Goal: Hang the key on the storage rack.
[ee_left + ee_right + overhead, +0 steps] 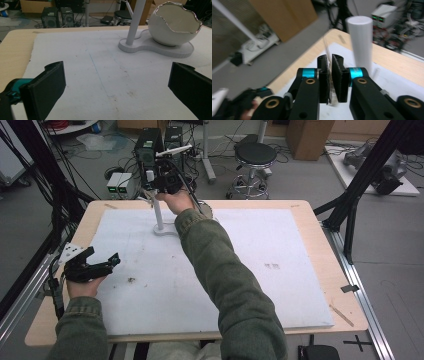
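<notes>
white foam mat [250, 270] covers a wooden table [327, 265] amid cluttered lab floor.

A black round stool [255, 155] is standing on the grey floor [300, 175] beyond the wooden surface [320, 227], with computer towers [150, 147] and cardboard boxes [310, 135] sitting nearby.

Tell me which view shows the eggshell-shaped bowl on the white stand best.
The left gripper view: the eggshell-shaped bowl sits close and sharp there, with its jagged silver rim, pale inside and seat on the white stand all clear. In the high view the person's right forearm covers nearly all of it. The right gripper view gives the stand's post, not the bowl.
</notes>
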{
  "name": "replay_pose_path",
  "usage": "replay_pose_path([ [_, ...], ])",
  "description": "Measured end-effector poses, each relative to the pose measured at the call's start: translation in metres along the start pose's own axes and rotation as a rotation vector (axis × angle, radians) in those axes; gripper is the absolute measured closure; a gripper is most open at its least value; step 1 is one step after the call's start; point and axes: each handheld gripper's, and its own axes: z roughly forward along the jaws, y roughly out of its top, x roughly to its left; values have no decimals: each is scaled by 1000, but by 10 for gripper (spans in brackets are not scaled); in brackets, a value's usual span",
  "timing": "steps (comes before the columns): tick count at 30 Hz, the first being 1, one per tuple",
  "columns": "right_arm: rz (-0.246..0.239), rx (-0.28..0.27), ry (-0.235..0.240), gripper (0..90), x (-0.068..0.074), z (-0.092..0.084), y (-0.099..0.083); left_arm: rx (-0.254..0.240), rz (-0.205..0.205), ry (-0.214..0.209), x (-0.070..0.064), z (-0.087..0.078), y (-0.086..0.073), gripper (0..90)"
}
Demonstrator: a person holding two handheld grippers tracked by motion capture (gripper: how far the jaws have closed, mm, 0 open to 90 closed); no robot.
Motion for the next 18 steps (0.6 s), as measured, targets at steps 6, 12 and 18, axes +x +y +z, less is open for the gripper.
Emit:
replay_pose_path([
  [6,-33,-5,-11,624,7,-10,1,-1,3,1,-1,0,0,18],
  [12,-71,24,-41,403,11,-19,-1,3,6,0,-2,0,0,17],
  [18,-76,73,-110,218,3,-24,-9,8,12,-1,-3,1,0,17],
])
